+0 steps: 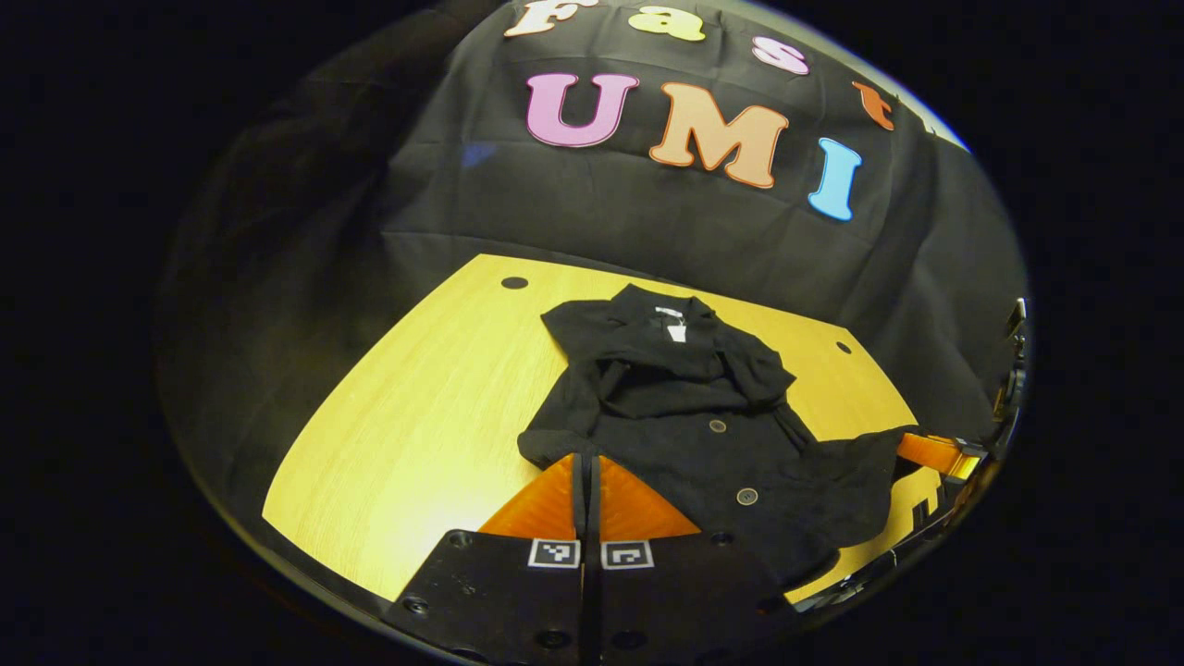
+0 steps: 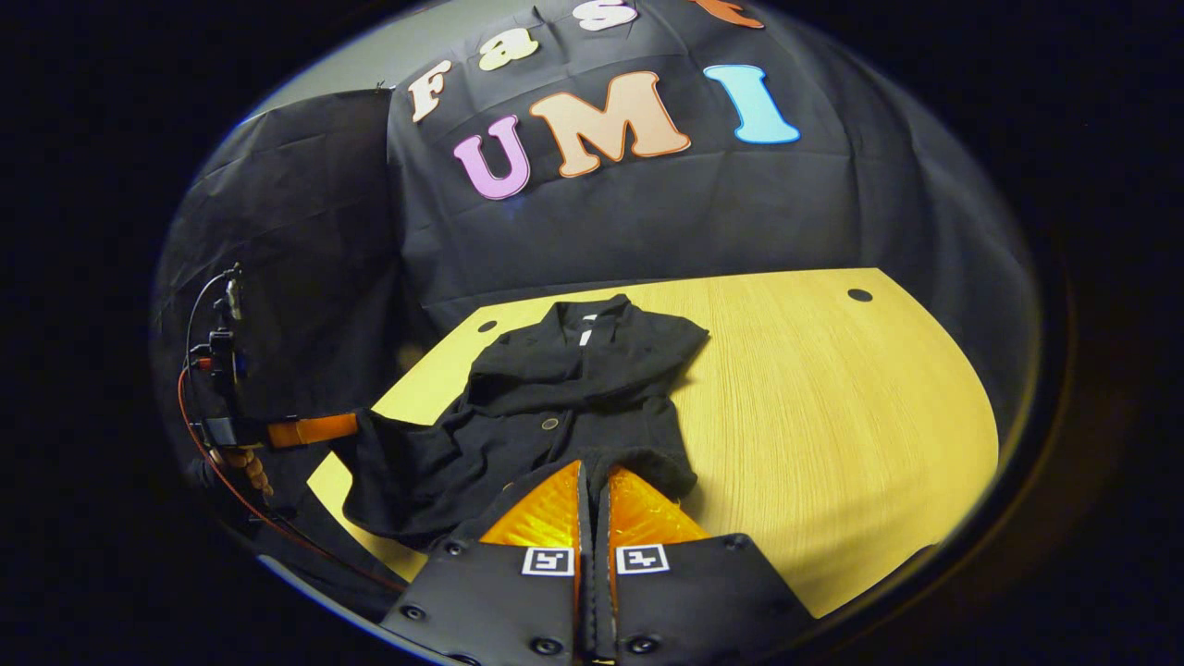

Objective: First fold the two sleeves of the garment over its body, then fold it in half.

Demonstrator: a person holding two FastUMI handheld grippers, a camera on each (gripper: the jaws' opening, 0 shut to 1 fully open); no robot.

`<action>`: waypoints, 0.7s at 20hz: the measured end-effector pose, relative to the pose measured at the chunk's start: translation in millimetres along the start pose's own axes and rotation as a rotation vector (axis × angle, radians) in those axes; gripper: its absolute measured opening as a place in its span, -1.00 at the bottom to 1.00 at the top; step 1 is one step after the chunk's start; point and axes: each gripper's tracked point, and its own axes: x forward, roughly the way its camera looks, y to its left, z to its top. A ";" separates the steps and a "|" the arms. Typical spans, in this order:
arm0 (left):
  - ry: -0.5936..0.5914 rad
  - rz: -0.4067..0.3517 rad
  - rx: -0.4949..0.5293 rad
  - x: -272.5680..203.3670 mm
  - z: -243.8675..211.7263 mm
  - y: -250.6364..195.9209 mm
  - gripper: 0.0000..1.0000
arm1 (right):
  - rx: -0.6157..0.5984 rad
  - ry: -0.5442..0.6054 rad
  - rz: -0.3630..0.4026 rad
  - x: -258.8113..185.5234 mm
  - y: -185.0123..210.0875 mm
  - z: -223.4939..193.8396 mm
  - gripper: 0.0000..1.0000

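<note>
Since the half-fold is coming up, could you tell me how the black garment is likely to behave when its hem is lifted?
The black garment will probably drape limply: it already lies bunched and creased around its folded sleeves. It looks light, so it may slide on the smooth wooden table when dragged. Both tools, left and right, appear closed at the hem.

My left gripper view looks from the tabletop [image 1: 407,416] near edge toward the back wall; my right gripper view faces likewise from the other corner. Both sit low and share the garment [image 1: 684,416].
</note>
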 end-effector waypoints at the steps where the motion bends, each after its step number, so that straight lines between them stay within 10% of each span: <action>1: -0.008 -0.001 0.001 1.8 7.6 0.3 -1.00 | -0.002 -0.011 -0.005 1.5 -0.4 7.6 -0.95; 14: -0.137 -0.050 0.031 62.1 120.6 4.0 -1.00 | -0.004 -0.167 -0.028 47.9 4.2 128.1 -0.95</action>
